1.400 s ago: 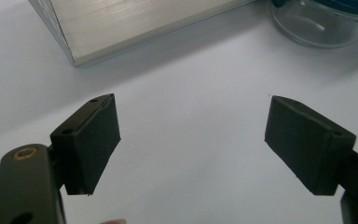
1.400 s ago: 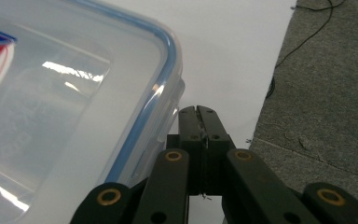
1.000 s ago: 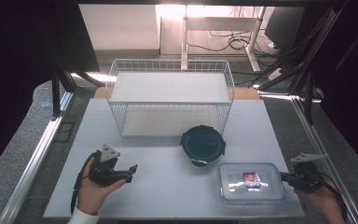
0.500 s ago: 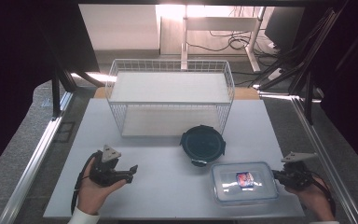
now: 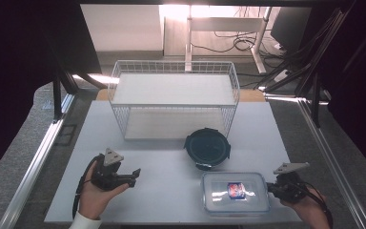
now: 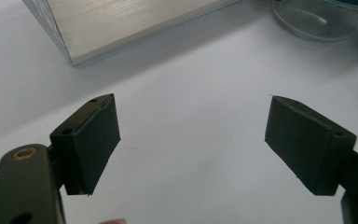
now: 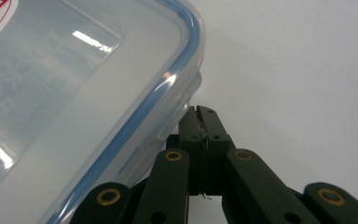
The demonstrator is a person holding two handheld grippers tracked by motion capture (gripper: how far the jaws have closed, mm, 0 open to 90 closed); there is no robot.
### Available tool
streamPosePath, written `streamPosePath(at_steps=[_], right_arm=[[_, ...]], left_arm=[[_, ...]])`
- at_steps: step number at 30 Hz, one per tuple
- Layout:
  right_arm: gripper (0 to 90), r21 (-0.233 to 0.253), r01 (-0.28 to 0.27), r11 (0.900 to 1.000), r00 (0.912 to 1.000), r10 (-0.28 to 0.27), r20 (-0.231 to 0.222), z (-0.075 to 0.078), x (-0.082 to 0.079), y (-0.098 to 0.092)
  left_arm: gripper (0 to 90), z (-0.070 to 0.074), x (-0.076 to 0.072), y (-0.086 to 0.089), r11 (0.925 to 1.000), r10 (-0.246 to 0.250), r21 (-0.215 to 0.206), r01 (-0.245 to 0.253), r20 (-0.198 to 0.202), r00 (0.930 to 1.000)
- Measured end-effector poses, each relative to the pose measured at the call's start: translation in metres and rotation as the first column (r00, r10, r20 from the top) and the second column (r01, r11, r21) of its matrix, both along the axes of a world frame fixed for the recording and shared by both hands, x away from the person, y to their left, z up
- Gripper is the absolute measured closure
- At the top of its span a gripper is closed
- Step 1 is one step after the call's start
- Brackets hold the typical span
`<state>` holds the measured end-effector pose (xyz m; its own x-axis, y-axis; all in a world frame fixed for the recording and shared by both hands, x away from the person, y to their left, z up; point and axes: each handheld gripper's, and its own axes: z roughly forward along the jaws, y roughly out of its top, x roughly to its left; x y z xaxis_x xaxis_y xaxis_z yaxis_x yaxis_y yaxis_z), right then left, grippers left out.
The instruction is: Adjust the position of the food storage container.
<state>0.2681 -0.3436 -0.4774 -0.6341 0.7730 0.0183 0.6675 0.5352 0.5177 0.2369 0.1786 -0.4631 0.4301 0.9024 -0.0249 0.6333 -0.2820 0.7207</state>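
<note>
The right gripper point(image 7: 205, 114) has its jaws pressed flat together with nothing between them, its tips right against the side of the clear rectangular food container point(image 7: 74, 93), just under the blue-sealed lid at one corner; whether they actually touch the plastic cannot be told. In the high view this right gripper point(image 5: 270, 187) sits at the near right of the white tabletop point(image 5: 171, 191), held by the person's right hand point(image 5: 310, 210), with the rectangular container point(image 5: 235, 192) just to its left, lying flat near the front edge. A red and blue label shows on the lid.

The left gripper point(image 6: 191, 140) is spread wide, its two black pads well apart and holding nothing, with bare tabletop between them. In the high view the left gripper point(image 5: 131, 174) rests at the near left, gripped by the person's left hand point(image 5: 97, 193), its jaws pointing right towards the middle of the tabletop and well apart from the rectangular container.

Just behind the rectangular container, towards the middle, stands a round container with a dark lid point(image 5: 207, 148); its clear glass base point(image 6: 317, 18) shows at the top of the left gripper view. Behind that, a white wire basket point(image 5: 174, 102) stands at the far side of the tabletop.
</note>
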Motion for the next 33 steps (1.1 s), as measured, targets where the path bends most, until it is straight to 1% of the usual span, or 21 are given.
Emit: streamPosePath(at_steps=[1, 4, 6, 7, 9, 10, 11, 12, 14, 17, 21, 23, 25, 28, 33], right_arm=[[88.9, 0.003, 0.004, 1.0, 1.0, -0.004, -0.001, 0.0, -0.001, -0.001], [88.9, 0.018, 0.026, 1.0, 0.9995, -0.025, -0.021, 0.002, -0.01, -0.004], [88.9, 0.002, 0.037, 0.999, 0.9989, -0.037, -0.027, 0.002, -0.017, -0.003], [89.0, -0.005, 0.042, 0.999, 0.9989, -0.042, -0.021, 0.002, -0.021, -0.002], [89.0, -0.003, 0.05, 0.999, 0.9987, -0.05, -0.008, 0.004, -0.024, -0.001], [89.1, 0.001, 0.048, 0.999, 0.9989, -0.048, -0.002, 0.006, -0.024, -0.001], [89.0, 0.001, 0.047, 0.999, 0.9989, -0.047, -0.004, 0.007, -0.025, 0.001], [89.1, -0.005, 0.043, 0.999, 0.999, -0.043, -0.008, 0.007, -0.025, 0.002], [89.1, 0.002, 0.04, 0.999, 0.9992, -0.04, -0.01, 0.006, -0.024, 0.005], [89.2, 0.003, 0.024, 1.0, 0.9996, -0.024, -0.012, 0.006, -0.024, 0.014], [89.2, -0.019, -0.002, 1.0, 0.9998, 0.001, -0.019, 0.006, -0.029, 0.032], [89.2, -0.021, -0.013, 1.0, 0.9996, 0.013, -0.023, 0.006, -0.031, 0.04], [89.2, -0.014, -0.027, 1.0, 0.9992, 0.027, -0.03, 0.006, -0.032, 0.047], [89.2, 0.008, -0.047, 0.999, 0.9975, 0.047, -0.052, 0.006, -0.032, 0.056], [89.2, 0.028, -0.087, 0.996, 0.9941, 0.089, -0.062, 0.004, -0.027, 0.073]], left_arm=[[17.1, 0.0, 0.0, 0.0, 1.0, -0.001, 0.0, 0.001, 0.0, 1.0], [17.1, 0.001, -0.001, 0.0, 1.0, 0.003, -0.005, -0.003, 0.004, 1.0], [17.1, 0.001, 0.0, 0.001, 1.0, 0.001, -0.002, -0.001, 0.003, 1.0], [17.1, 0.0, 0.0, 0.0, 1.0, 0.003, -0.003, -0.003, 0.0, 1.0], [17.1, -0.001, 0.0, -0.002, 1.0, 0.004, -0.005, -0.004, -0.001, 1.0], [17.1, 0.0, 0.0, -0.002, 1.0, -0.003, 0.002, 0.003, -0.003, 1.0], [17.1, 0.0, 0.0, -0.003, 1.0, -0.005, 0.0, 0.005, 0.002, 1.0], [17.1, 0.0, 0.0, -0.003, 0.9999, -0.01, 0.006, 0.01, 0.001, 0.9999], [17.0, 0.0, 0.0, -0.003, 1.0, -0.004, -0.001, 0.004, 0.002, 1.0], [17.1, -0.001, 0.001, -0.001, 1.0, 0.002, 0.002, -0.002, -0.005, 1.0], [17.0, 0.0, 0.001, 0.0, 1.0, 0.001, 0.001, -0.001, -0.003, 1.0], [17.1, 0.0, 0.0, 0.0, 1.0, -0.001, 0.002, 0.001, -0.002, 1.0], [17.0, 0.0, 0.0, 0.0, 1.0, -0.001, 0.001, 0.001, -0.003, 1.0], [17.0, -0.001, 0.001, 0.0, 1.0, -0.002, 0.0, 0.002, -0.005, 1.0], [17.0, -0.001, 0.001, 0.0, 1.0, 0.003, -0.007, -0.003, -0.006, 1.0]])
